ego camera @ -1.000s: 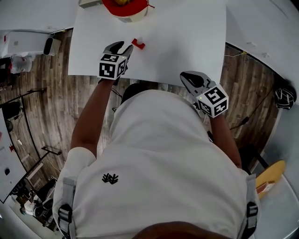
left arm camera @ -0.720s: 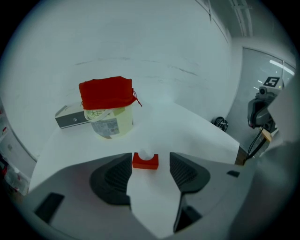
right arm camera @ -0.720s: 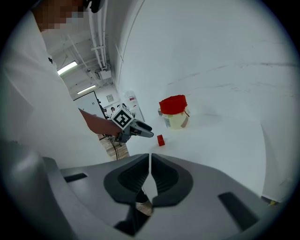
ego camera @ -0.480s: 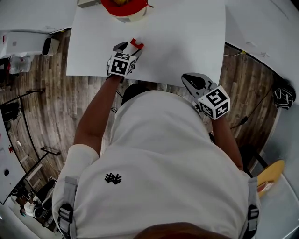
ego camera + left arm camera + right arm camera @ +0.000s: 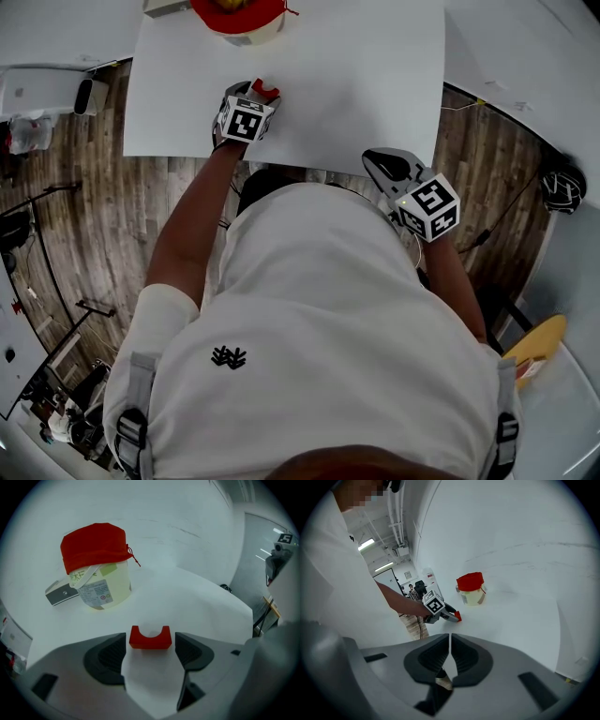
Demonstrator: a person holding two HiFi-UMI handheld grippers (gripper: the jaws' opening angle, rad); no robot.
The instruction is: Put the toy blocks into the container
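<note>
In the head view, the container (image 5: pixel 236 17) beyond the jaws of the left gripper (image 5: pixel 259 93) was cut off by the top edge, as was the grey box (image 5: pixel 167 6) beside it. The red block (image 5: pixel 267 90) between the jaws was partly covered by that gripper (only its far part was shown). The print on the container's label (image 5: pixel 96 592) was too small to be read.

red block (image 5: pixel 150 638) smooth and matt; container (image 5: pixel 105 585) translucent plastic under a red cloth cover (image 5: pixel 93 543); table (image 5: pixel 375 84) matt white; floor (image 5: pixel 94 216) grained wood planks
</note>
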